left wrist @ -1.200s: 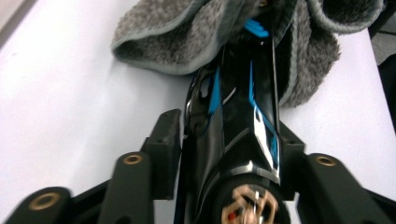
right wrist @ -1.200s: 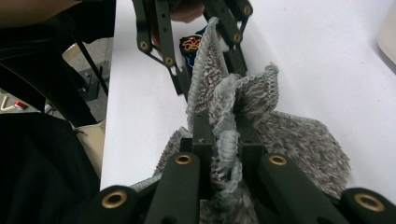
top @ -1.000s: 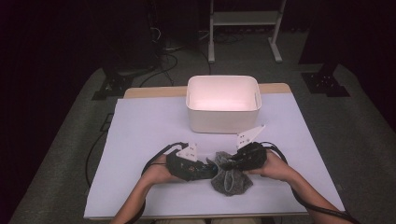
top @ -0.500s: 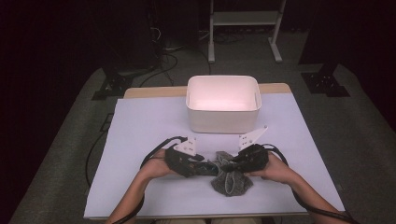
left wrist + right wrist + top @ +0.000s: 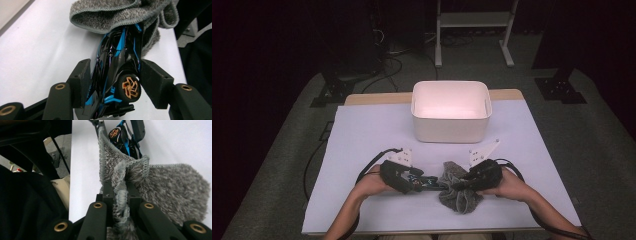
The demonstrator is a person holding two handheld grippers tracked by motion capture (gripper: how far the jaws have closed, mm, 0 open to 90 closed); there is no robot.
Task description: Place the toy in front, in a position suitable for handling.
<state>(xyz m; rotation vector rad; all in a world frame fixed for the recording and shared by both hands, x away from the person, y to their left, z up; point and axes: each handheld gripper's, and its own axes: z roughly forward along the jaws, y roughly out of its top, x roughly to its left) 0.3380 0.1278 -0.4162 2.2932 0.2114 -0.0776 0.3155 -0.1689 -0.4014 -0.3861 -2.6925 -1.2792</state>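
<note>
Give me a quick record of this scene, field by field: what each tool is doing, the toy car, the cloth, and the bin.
left tool: jaws around the toy car, just been opening, small gaps at the pads
right tool: shut on the grey cloth
toy car: black and blue, orange wheels, nose under the cloth
grey cloth: bunched on the white table cover, beside the car
white bin: behind both tools, apart from them

grey carpet [image 5: 277, 165], dark room, white rack [image 5: 472, 30]
</note>
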